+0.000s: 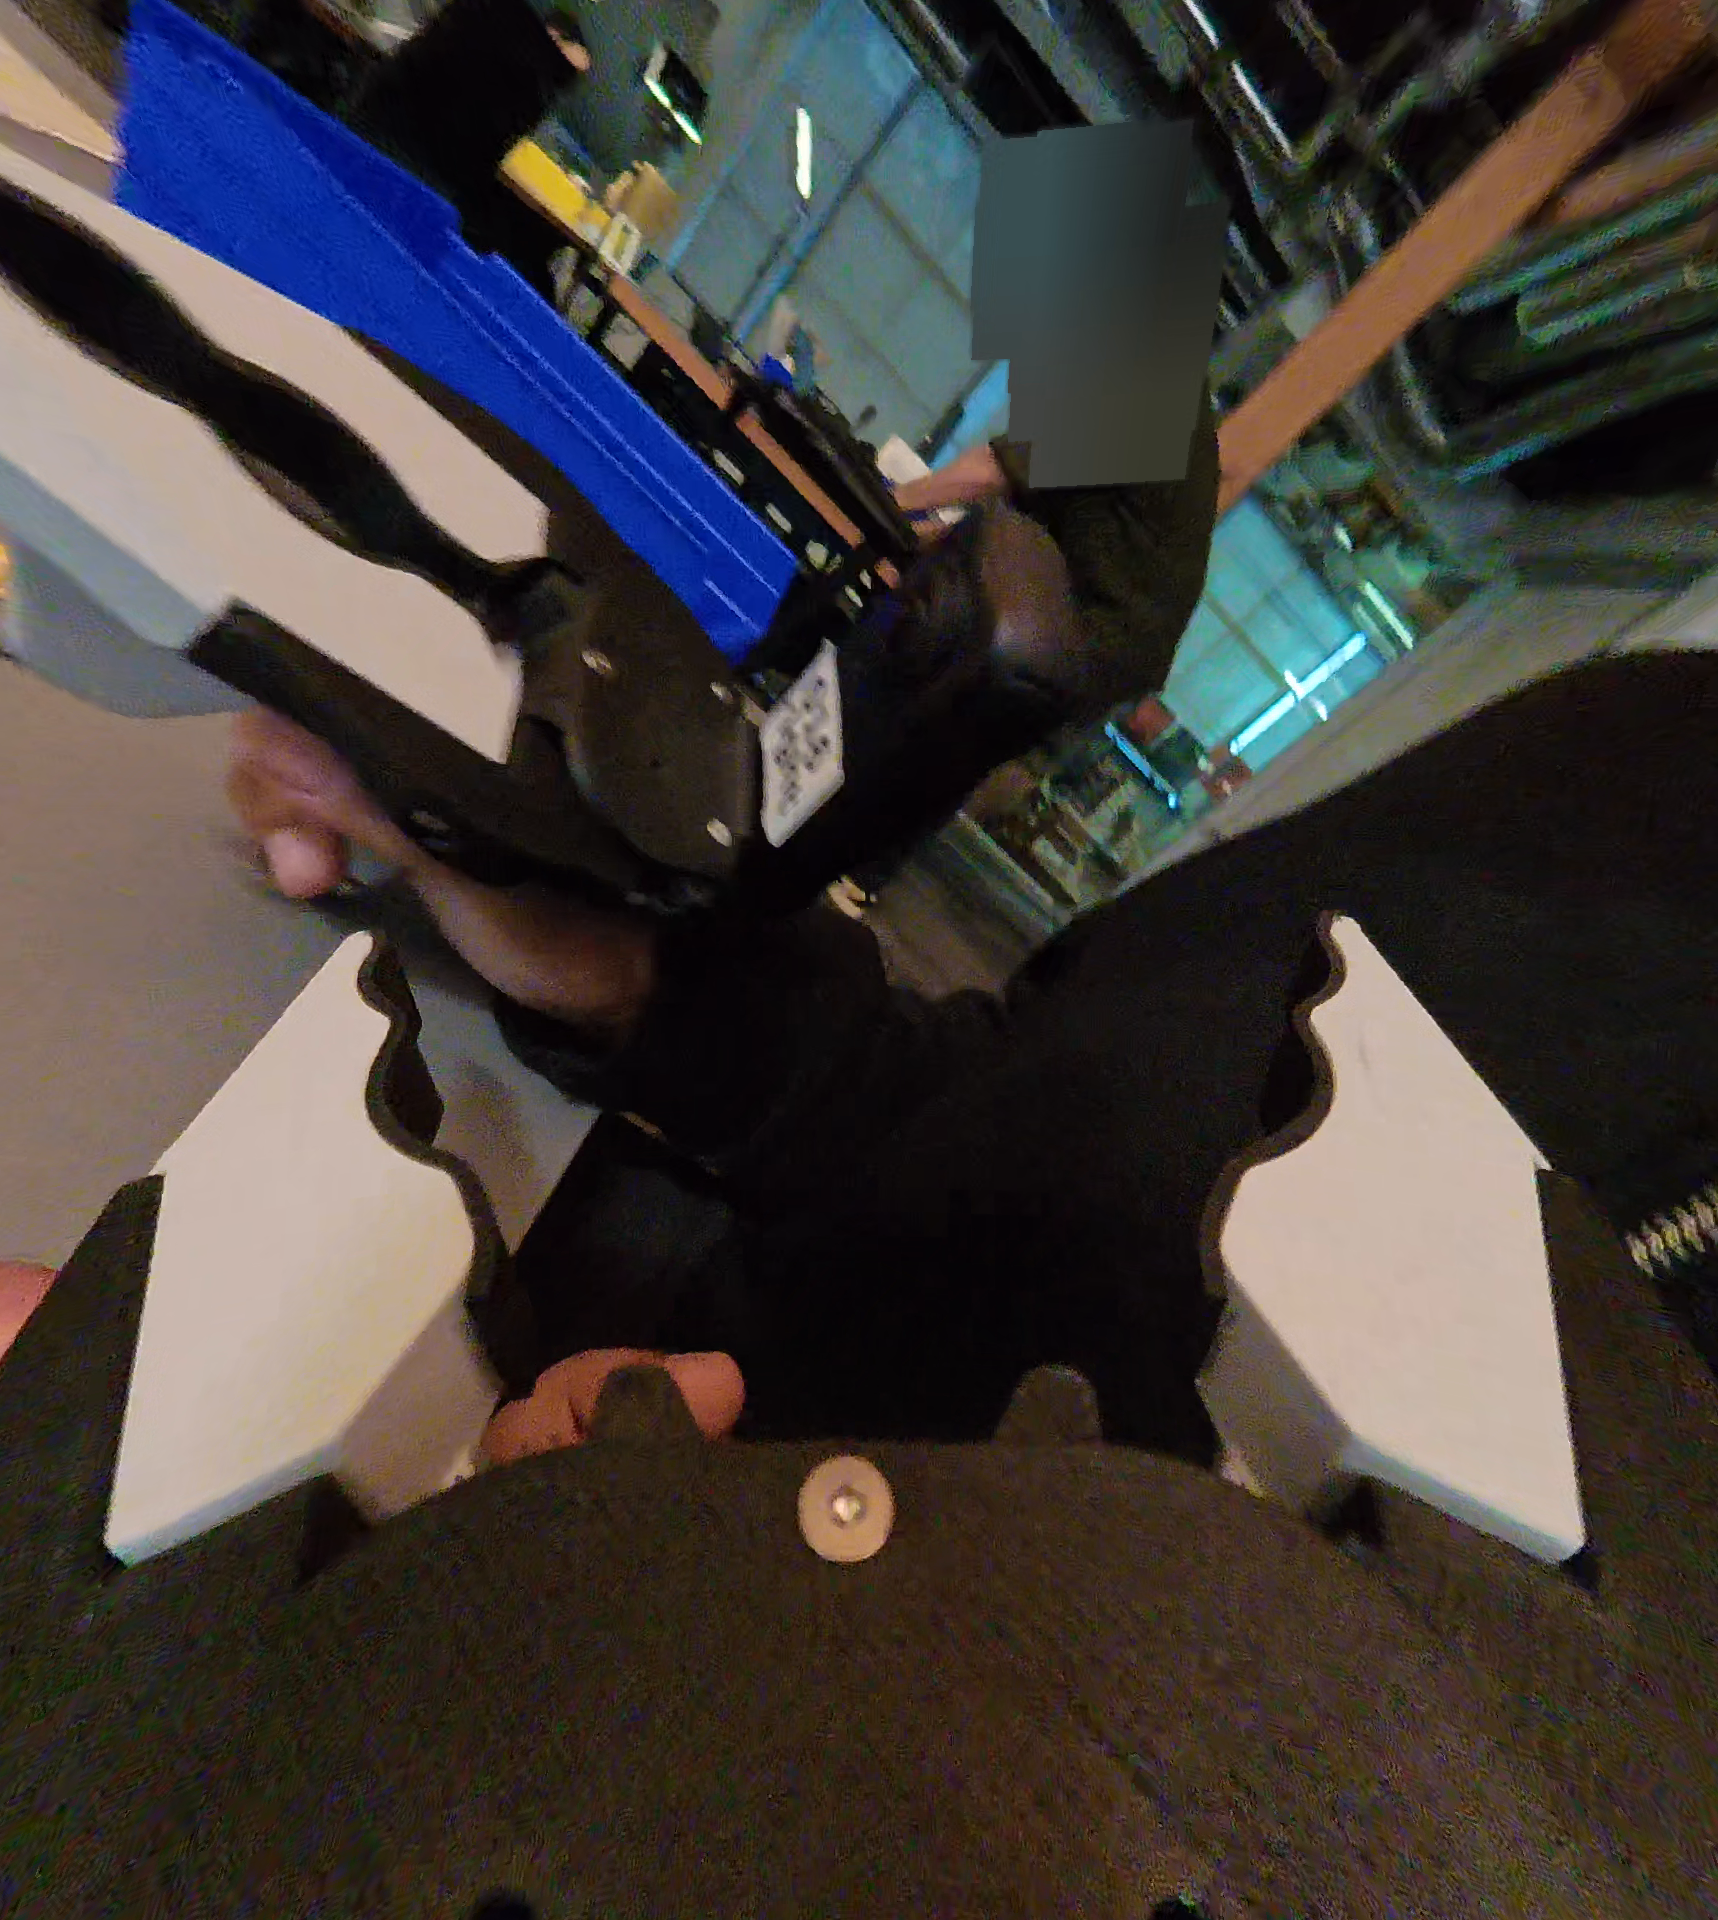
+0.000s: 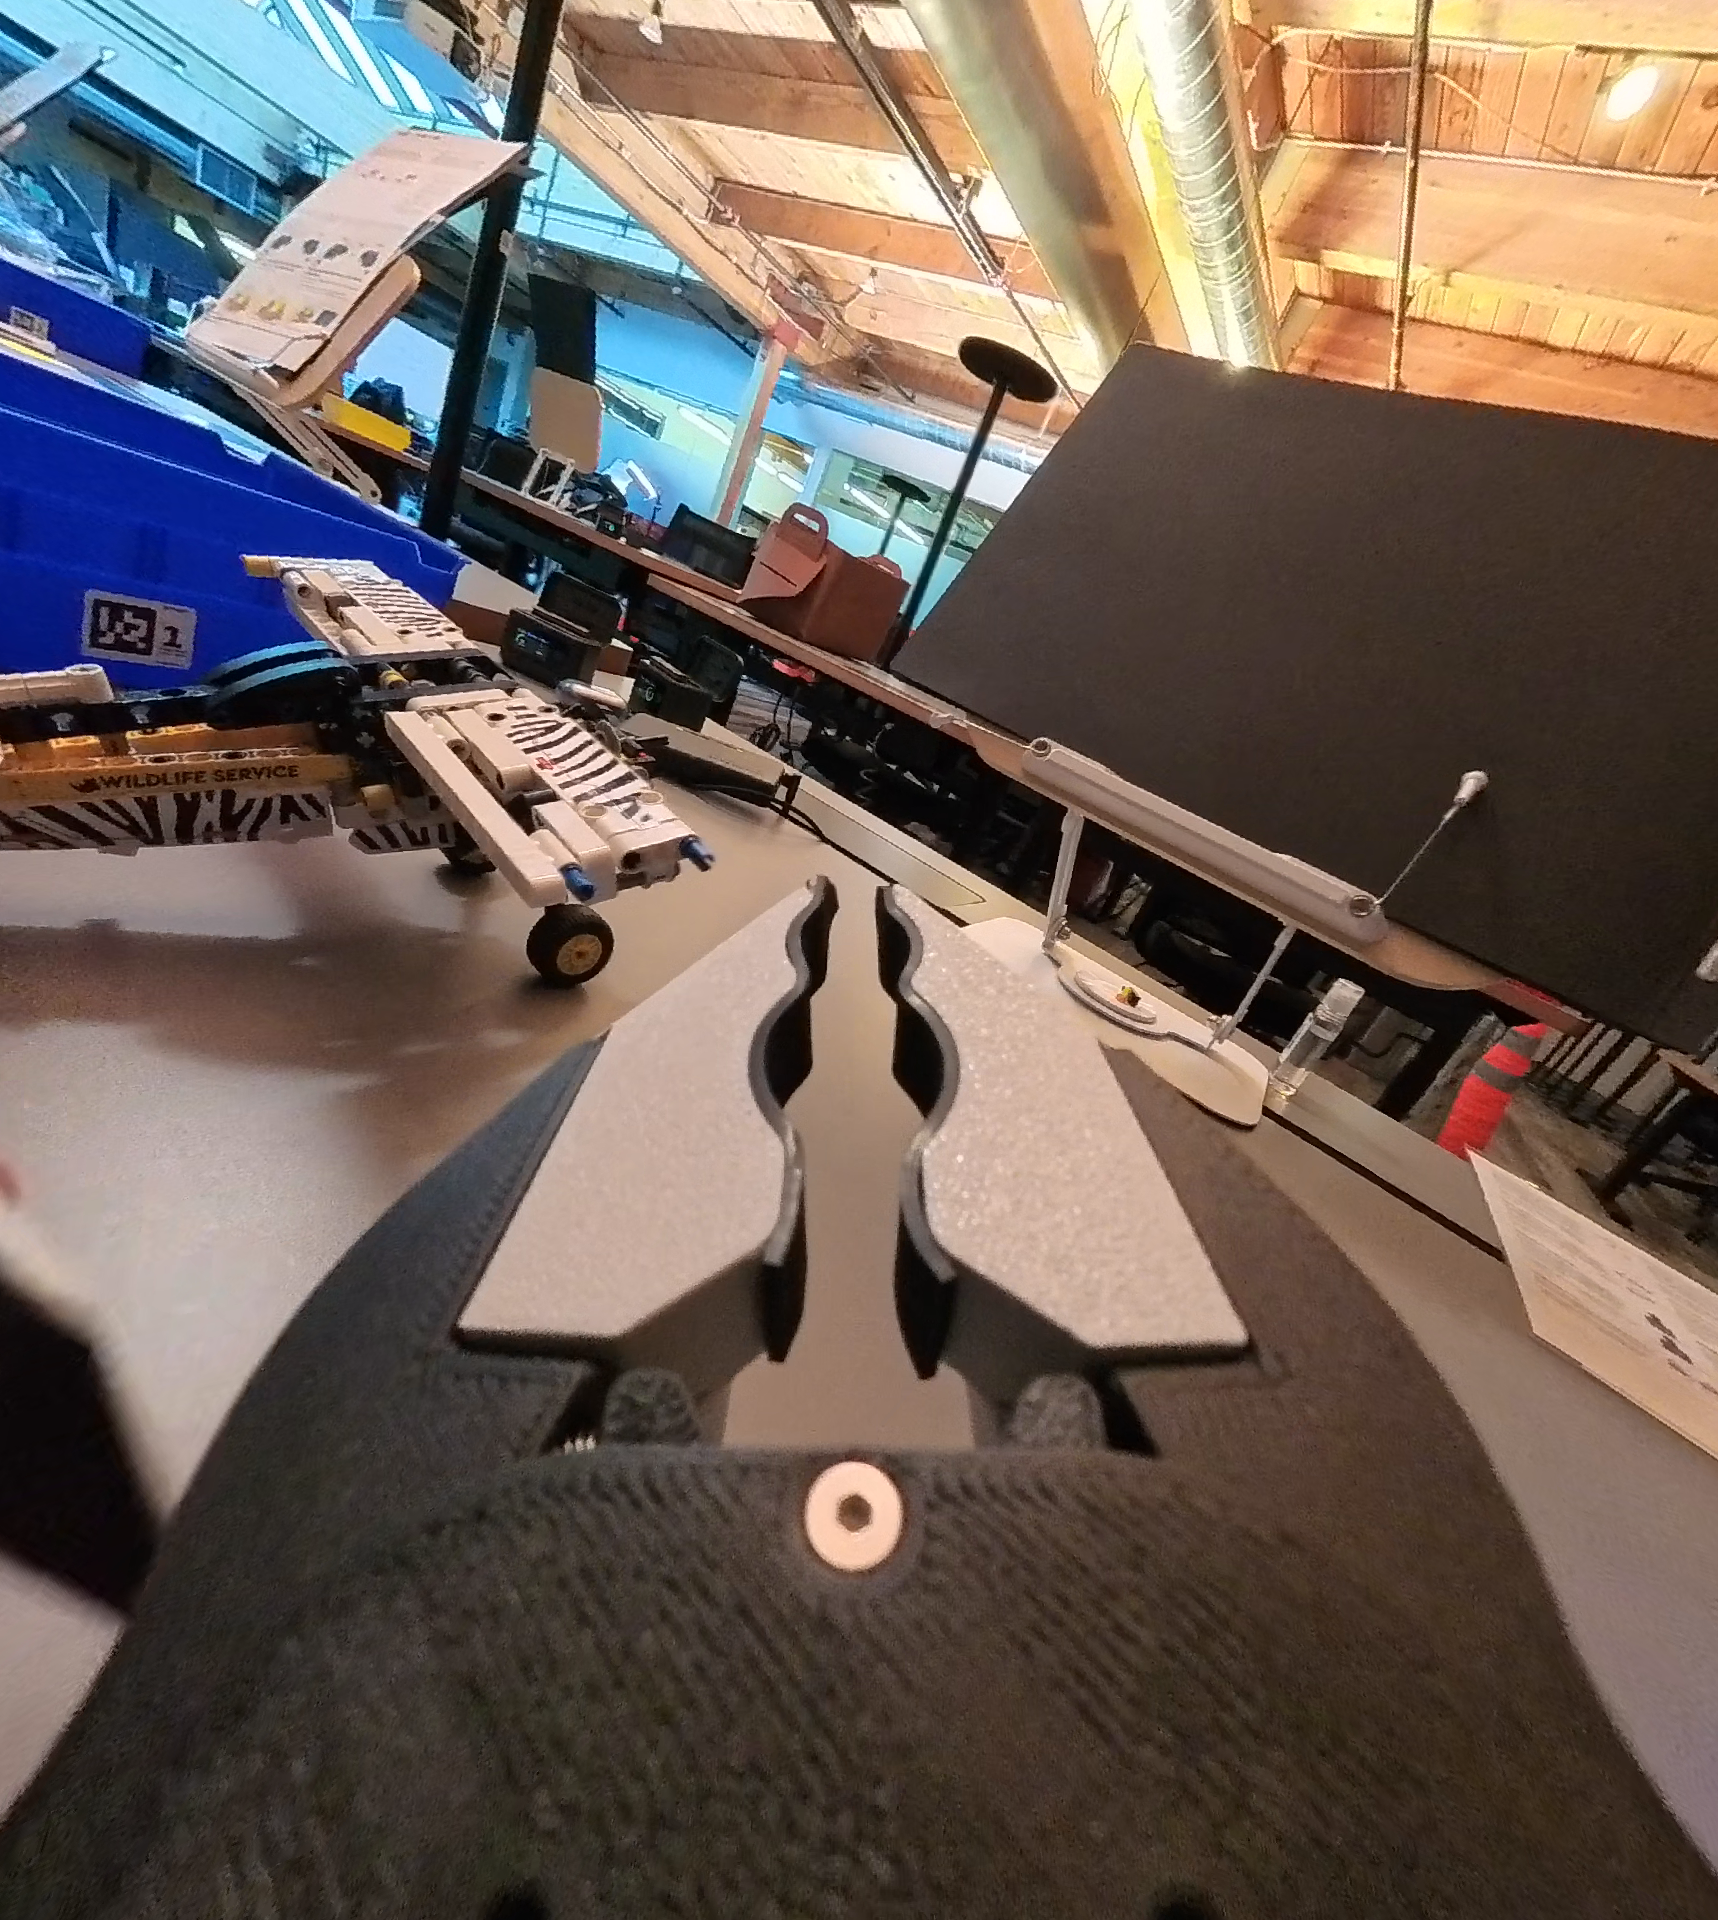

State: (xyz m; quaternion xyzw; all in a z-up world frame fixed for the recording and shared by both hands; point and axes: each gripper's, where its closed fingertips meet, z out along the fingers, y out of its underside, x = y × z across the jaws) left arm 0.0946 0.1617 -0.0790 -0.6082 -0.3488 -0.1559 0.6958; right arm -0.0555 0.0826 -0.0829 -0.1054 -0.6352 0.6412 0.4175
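Right gripper (image 2: 853, 904) has its fingers almost together, pinching nothing, just above the grey table (image 2: 211, 1091). Left gripper (image 1: 855, 997) is spread wide, with nothing between its fingers. Toy plane (image 2: 335, 769) lies longways across the table, left of the right gripper, one wing pointing at it.

The surface (image 2: 211, 1091), left of centre, is smooth grey with a soft sheen. On it at upper left stands a glossy plastic brick-built plane (image 2: 419, 748). The right hand-held gripper (image 2: 850, 904) has rough, grainy matt-grey fingers (image 2: 1021, 1174). Overhead, bare wooden beams (image 2: 1520, 208).
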